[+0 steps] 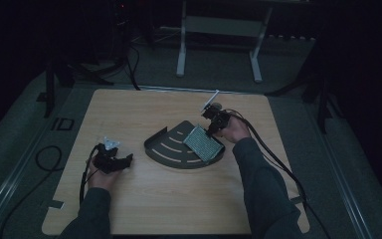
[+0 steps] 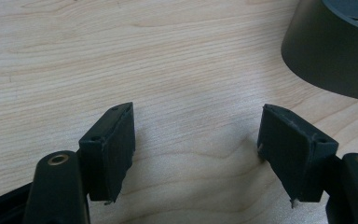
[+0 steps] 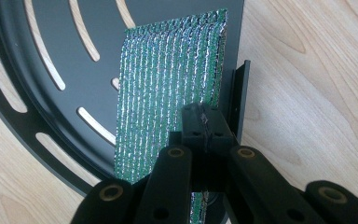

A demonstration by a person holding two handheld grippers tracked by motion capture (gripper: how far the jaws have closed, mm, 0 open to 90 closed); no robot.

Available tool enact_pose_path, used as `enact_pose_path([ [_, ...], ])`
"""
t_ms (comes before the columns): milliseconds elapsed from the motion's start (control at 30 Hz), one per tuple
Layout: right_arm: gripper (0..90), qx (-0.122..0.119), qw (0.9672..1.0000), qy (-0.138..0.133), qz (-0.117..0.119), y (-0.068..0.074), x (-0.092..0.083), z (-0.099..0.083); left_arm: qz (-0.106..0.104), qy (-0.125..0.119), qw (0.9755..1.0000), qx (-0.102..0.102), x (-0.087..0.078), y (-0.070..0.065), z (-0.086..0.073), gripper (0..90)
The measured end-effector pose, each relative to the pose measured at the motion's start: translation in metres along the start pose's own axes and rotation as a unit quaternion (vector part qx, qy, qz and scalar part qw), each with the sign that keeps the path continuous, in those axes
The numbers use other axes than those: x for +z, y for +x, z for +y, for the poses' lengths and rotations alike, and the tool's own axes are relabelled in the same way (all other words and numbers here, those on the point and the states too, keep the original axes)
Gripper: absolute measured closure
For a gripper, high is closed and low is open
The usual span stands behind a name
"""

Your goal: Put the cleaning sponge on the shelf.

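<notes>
Overhead, I see a pale wooden worktop (image 1: 144, 199) in a dim room, with a person's two sleeved forearms entering from the near edge. Near its centre lies a dark, fan-shaped metal tray (image 1: 165, 144) with a raised curved wall and curved slots cut through its floor.

The left gripper (image 1: 127, 160) rests low over the worktop, well to the left of the tray and apart from it. In the left gripper view (image 2: 198, 149) I see its two fingers (image 2: 112, 149) standing wide apart with bare wood grain (image 2: 168, 70) between them; the tray's curved dark wall (image 2: 326, 56) shows at upper right, not touched.

The right gripper (image 1: 215, 130) sits at the tray's far right side. In the right gripper view (image 3: 204, 128) I see its fingers (image 3: 193, 126) pressed together on the near edge of a glittering green and silver ribbed sponge cloth (image 3: 168, 84). That cloth (image 1: 203, 142) lies tilted over the right part of the tray (image 3: 65, 84), against the straight side wall (image 3: 237, 93). Whether its far end touches the tray floor, I cannot tell.

Beyond the worktop, I see a white table frame (image 1: 219, 30) standing on grey carpet.
</notes>
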State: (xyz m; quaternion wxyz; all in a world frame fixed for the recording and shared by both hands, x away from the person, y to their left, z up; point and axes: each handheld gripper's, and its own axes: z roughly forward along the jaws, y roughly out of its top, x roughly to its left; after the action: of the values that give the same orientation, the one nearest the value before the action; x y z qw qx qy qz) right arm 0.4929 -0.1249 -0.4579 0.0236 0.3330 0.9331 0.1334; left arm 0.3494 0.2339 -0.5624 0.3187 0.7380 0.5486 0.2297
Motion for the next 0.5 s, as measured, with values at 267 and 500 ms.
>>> enact_pose_path([
  [267, 89.6, 0.004, 1.0, 0.002, -0.005, -0.0061, 0.0054, -0.0056, 0.001, 0.0, 1.0, 0.0, 0.0, -0.0001, 0.0, 28.1],
  [500, 89.5, 0.006, 1.0, 0.001, -0.004, -0.0076, 0.008, -0.0061, 0.0, 0.0, 1.0, 0.0, 0.0, -0.0001, 0.0, 28.0],
])
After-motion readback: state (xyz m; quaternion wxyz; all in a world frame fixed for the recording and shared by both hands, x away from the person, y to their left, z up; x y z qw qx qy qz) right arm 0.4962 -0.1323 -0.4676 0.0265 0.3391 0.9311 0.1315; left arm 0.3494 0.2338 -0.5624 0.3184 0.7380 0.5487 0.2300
